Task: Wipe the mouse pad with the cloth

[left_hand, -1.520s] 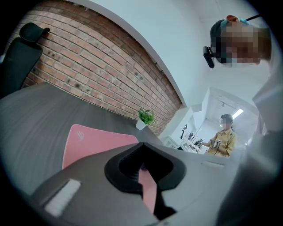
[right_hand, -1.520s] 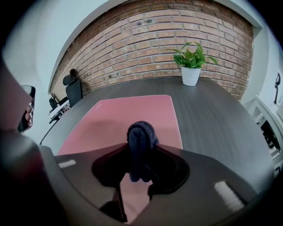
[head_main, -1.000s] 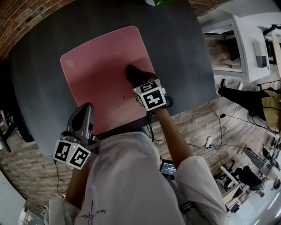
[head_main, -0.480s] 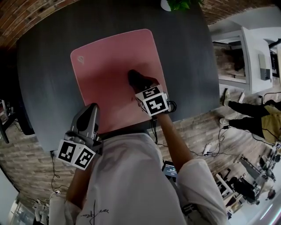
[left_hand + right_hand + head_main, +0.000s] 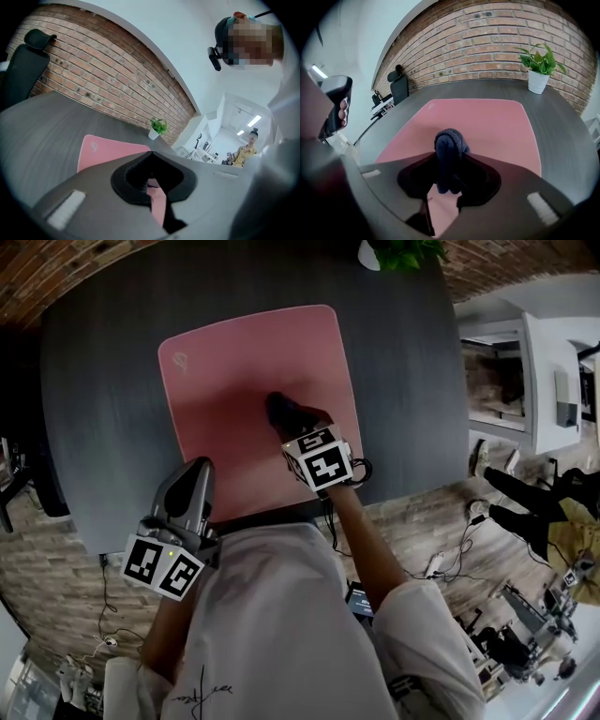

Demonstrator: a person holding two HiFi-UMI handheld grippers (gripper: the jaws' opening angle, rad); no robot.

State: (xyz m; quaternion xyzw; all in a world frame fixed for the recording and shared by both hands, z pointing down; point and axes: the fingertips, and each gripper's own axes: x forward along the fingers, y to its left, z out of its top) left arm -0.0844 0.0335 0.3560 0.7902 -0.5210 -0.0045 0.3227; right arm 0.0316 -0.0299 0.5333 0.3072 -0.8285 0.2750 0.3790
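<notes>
With right tongs (image 5: 289, 418) clamped on the cloth (image 5: 449, 143) and left tongs (image 5: 190, 474) closed empty, the pad (image 5: 239, 362) likely wants flat, overlapping strokes.

Mouse pad (image 5: 234, 381): pink, rounded rectangle, lying flat on the dark grey tabletop (image 5: 103, 409), long sides running away from the person. Small pale logo in its far-left corner. Surface looks plain and smooth, no visible folds.

Cloth (image 5: 286, 412): dark navy, knitted-looking, bunched into a rounded wad. Clamped between the jaws of the right gripper (image 5: 298, 427), with the wad sticking out past the tips. It's pressed down on the pad, right of the pad's middle, toward the near edge.
</notes>
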